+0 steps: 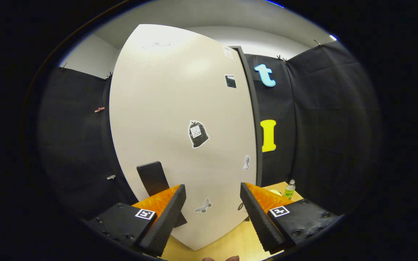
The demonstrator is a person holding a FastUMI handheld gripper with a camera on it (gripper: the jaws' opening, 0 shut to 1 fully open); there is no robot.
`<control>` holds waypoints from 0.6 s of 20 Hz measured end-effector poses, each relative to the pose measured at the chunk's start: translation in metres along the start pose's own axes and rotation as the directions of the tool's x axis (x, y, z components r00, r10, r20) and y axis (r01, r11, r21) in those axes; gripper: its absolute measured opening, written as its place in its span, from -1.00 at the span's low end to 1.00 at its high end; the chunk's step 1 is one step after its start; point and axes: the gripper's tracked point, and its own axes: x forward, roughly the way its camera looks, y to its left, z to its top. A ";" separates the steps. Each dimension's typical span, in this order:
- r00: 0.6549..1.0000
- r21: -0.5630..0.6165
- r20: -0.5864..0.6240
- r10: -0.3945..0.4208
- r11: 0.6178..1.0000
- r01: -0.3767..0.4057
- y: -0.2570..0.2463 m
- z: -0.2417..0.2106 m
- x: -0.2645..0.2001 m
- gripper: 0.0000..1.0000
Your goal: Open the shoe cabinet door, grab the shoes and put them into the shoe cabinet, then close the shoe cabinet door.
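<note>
The shoe cabinet's cream door [180,123] stands closed, close in front of me, with several small stickers on it. A black handle [153,179] sticks out of the door low on its left side, just beyond my left finger [165,217]. My gripper [212,214] is open, with nothing between its orange and black fingers. The door's dark side edge [254,119] runs down on the right. The shoes are hidden from me.
The cabinet stands on a light wooden table [230,243]. A small green bottle [289,189] and a pale round thing [275,192] sit on the table to the right, past the door's edge. Black cloth walls close in on both sides.
</note>
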 end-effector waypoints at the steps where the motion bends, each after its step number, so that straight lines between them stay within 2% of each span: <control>1: 1.000 0.002 -0.006 0.014 1.000 -0.014 0.010 -0.003 0.006 0.96; 6: 0.998 -0.004 -0.003 0.062 0.998 -0.062 0.053 -0.011 0.013 0.96; 12: 0.999 -0.036 0.000 0.051 0.998 -0.051 0.061 -0.012 0.017 0.96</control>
